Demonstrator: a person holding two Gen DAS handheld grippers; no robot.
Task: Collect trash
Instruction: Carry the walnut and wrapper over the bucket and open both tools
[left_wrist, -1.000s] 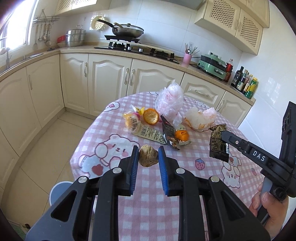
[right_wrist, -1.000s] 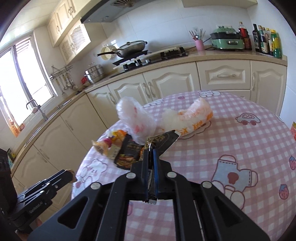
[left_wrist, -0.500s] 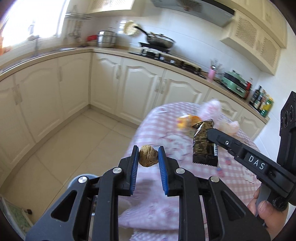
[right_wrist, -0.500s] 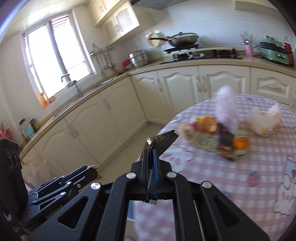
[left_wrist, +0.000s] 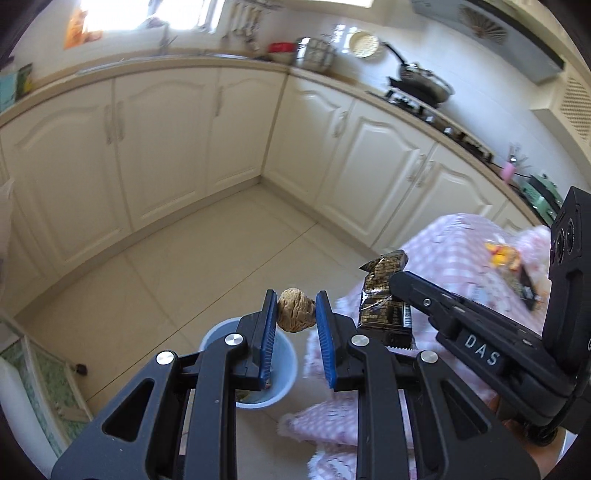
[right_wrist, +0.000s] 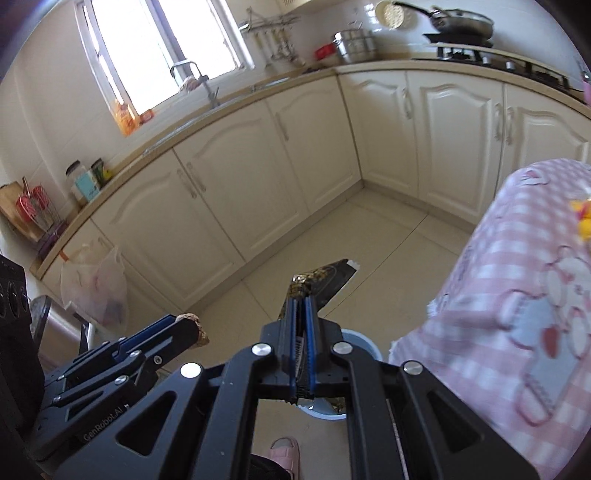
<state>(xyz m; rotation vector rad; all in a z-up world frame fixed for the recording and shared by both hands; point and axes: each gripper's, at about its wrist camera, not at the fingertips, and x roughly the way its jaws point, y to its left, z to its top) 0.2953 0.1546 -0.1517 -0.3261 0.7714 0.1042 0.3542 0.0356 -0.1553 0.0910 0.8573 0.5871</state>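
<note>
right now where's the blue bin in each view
Left wrist: blue bin sits low, left of centre, on the floor behind the left jaws holding the brown lump.
Right wrist: blue bin is bottom centre, mostly hidden behind the right jaws shut on the dark wrapper.
Shared landmark: pink checked tablecloth at right.

The left claw (left_wrist: 296, 312) is pinching a wrinkled brown walnut (left_wrist: 294, 309) between its blue pads, hanging above the pale blue bin (left_wrist: 283, 363) standing on the tiled floor (left_wrist: 192, 258). Just to its right, the right claw (left_wrist: 397, 282) is gripping a dark snack wrapper (left_wrist: 384, 299) beside the bench (left_wrist: 461, 251) draped in pink checked cloth.
</note>
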